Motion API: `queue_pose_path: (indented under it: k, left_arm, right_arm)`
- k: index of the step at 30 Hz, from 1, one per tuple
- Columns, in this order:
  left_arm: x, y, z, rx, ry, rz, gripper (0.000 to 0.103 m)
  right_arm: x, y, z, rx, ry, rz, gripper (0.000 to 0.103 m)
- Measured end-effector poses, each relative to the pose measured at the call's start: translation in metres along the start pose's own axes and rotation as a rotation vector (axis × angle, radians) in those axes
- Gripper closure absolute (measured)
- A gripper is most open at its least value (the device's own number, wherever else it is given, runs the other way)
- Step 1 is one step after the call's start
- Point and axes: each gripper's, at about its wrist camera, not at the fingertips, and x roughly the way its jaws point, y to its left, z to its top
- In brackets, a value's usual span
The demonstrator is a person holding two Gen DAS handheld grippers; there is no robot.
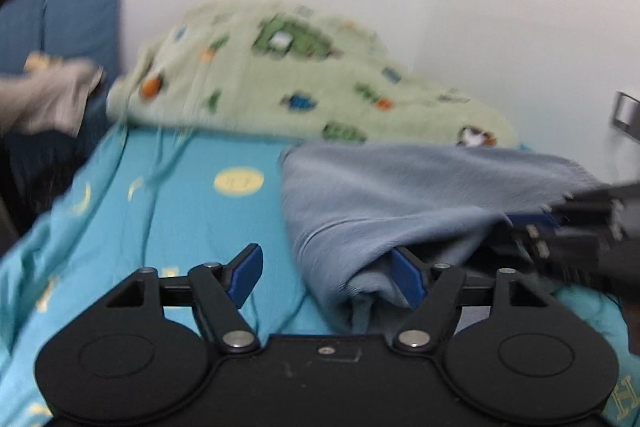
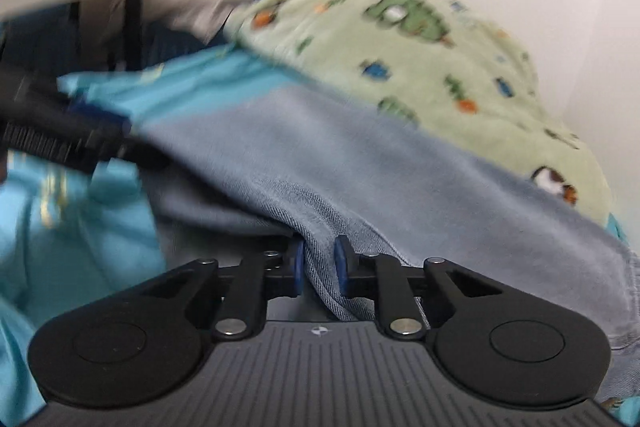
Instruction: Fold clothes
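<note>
The blue denim garment (image 2: 360,163) is lying bunched on the bed (image 1: 160,195), below the green blanket (image 1: 280,75). The right tool (image 2: 318,263) is pinching its edge; the left tool (image 1: 326,277) is gaping wide. Folding looks barely begun.

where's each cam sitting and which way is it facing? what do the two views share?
Left wrist: sits on the left gripper, looking forward and somewhat down along its wide-open jaws over the turquoise bed cover; the blue-grey garment lies against one finger, and the right gripper enters from the right.
Right wrist: sits on the right gripper, jaws closed on a fold of the garment; the left gripper shows at left.
Shared: the garment, bed cover, green patterned blanket, dark blue pillows, white wall.
</note>
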Motion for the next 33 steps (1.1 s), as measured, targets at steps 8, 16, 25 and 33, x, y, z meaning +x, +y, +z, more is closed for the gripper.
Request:
queue_pose_path:
  k: [8, 16, 25, 33]
  left_arm:
    - [0.0, -0.068, -0.003, 0.367, -0.049, -0.077, 0.029]
    - [0.061, -0.117, -0.008, 0.643, -0.008, 0.149, 0.029]
    - [0.098, -0.115, 0.017, 0.629, 0.001, 0.183, 0.046]
    - [0.115, -0.118, 0.039, 0.509, 0.049, 0.171, 0.055]
  right_arm:
    - [-0.011, -0.023, 0.019, 0.173, -0.046, 0.076, 0.096]
    - [-0.016, -0.037, 0.022, 0.327, -0.042, 0.115, 0.096]
    - [-0.021, -0.065, 0.019, 0.516, -0.036, 0.144, 0.096]
    - [-0.028, -0.098, 0.004, 0.798, -0.069, 0.199, 0.094]
